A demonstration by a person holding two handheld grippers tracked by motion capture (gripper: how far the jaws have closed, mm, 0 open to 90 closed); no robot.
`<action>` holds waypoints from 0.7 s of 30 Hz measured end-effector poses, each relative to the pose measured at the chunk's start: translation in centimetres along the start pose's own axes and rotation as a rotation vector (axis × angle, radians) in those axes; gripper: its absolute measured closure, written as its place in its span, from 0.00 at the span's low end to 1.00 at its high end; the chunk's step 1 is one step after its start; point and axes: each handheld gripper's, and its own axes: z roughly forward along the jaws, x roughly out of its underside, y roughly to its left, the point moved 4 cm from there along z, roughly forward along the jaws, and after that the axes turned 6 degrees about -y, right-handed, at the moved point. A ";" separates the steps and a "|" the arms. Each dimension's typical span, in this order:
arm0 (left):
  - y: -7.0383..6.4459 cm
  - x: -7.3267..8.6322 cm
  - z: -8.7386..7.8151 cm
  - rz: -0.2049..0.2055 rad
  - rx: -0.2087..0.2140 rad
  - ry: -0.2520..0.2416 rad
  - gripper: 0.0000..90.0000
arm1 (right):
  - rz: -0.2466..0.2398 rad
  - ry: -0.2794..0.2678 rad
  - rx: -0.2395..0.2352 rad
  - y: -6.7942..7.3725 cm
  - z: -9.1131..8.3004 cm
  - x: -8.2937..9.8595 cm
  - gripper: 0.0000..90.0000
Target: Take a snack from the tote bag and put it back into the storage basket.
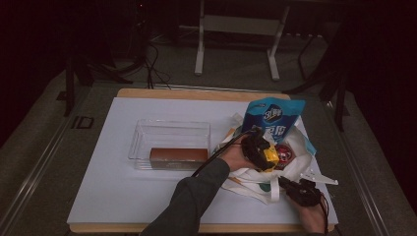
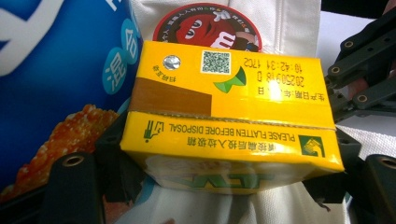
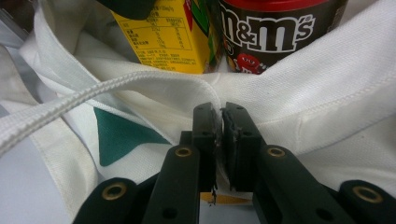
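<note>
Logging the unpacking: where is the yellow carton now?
High view, right of centre: the yellow carton sits clamped in the left gripper over the white bag, beside the M&M's tub.

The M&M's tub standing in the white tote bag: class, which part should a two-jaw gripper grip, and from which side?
Grip the M&M's tub by its round wall just under the lid, coming from above through the bag's mouth. It stands upright, the tote bag covers its lower half, and the yellow carton crowds one side, so probably only the top is free.

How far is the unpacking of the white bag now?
Done: a brown box lies in the clear bin. In hand: the left claw grips the yellow drink carton at the tote bag, whose edge the right claw pinches. Left: M&M's tub, blue snack pouch.
</note>
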 end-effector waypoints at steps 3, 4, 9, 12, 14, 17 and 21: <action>-0.1 0.0 -0.1 0.002 -0.014 0.014 0.31 | 0.000 0.000 0.000 0.0 0.0 0.0 0.93; -0.1 -0.1 -0.1 -0.002 -0.019 0.019 0.31 | 0.000 0.000 0.000 0.0 0.0 0.0 0.93; -0.2 -0.1 -0.3 -0.012 -0.035 0.032 0.32 | 0.001 0.000 -0.001 0.0 0.0 0.0 0.93; -0.3 -0.2 -0.3 -0.011 -0.046 0.031 0.32 | 0.002 0.000 -0.001 0.0 0.0 0.0 0.93; -0.3 -0.1 -0.4 -0.009 -0.045 0.027 0.32 | 0.002 0.000 -0.002 0.0 0.0 0.0 0.93; -0.2 -0.2 -0.7 -0.014 -0.050 0.017 0.32 | 0.002 0.000 -0.002 0.0 0.0 0.0 0.93; -0.2 -0.4 -1.6 -0.013 -0.060 0.007 0.32 | 0.001 0.001 -0.001 0.0 0.0 0.0 0.93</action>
